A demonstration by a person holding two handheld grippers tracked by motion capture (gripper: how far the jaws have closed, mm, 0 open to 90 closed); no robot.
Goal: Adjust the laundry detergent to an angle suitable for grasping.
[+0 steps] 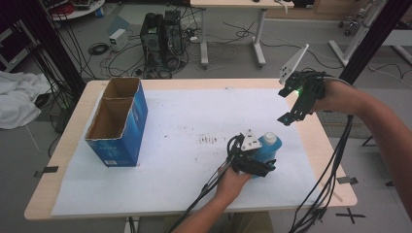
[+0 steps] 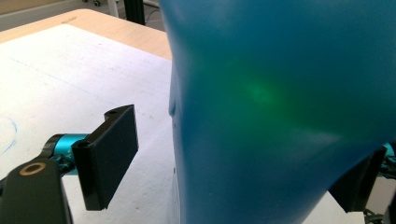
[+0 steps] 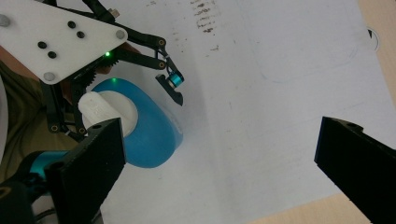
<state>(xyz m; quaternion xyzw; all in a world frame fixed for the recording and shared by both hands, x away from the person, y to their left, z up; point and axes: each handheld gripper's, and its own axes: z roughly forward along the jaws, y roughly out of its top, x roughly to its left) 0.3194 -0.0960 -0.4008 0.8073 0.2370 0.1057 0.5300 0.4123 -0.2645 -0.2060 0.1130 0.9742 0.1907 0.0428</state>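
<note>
Bottle (image 1: 266, 147), blue smooth plastic with a white cap, stands upright on the white paper sheet (image 1: 170, 145) toward the near right of the table (image 1: 73, 126). My left gripper (image 1: 252, 162) sits right at it, jaws spread to either side of the body; in the left gripper view there is a gap at the left pad, so I judge them not yet clamped. My right gripper (image 1: 296, 102) hovers farther off to the right, jaws wide and empty. A blue cardboard box (image 1: 116, 121), open-topped, stands well apart at the left.
</note>
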